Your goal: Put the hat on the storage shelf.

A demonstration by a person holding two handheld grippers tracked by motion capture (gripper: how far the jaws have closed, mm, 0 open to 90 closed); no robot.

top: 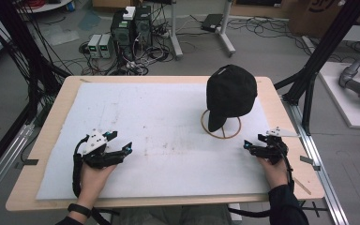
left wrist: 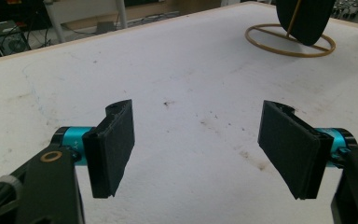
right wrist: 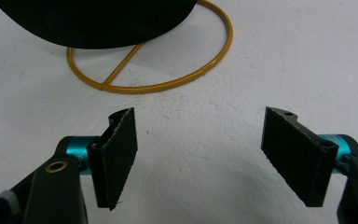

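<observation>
White padded sheet (top: 159,136) covers the wooden worktop (top: 56,112); it carries light stains and nothing else apart from the stand and the two hands resting on it. Work looks barely begun, as I judge it: nothing is gripped, nothing lifted.

Black cap (top: 230,93) sits on a gold wire stand (top: 221,133) at the far right of the sheet, crown up. Its brim hangs down toward the person's side and slightly to the left, over the stand's ring. Long axis runs from the back strap, at the far top edge, down to the brim tip, so steeply tilted rather than flat. In the right gripper view the cap's dark lower edge (right wrist: 98,23) overhangs the ring (right wrist: 168,84), whose cross bar touches the sheet.

Left claw (top: 121,141) rests near the front left of the sheet, well apart from the cap, jaws spread wide and empty, pads (left wrist: 114,147) facing each other over bare sheet. Right claw (top: 252,142) lies near the stand's ring, on its near right side, pointing left, jaws also wide apart and holding nothing.

Left to do, by my guess: everything, starting with reaching the cap; the right claw is the closer one.
</observation>
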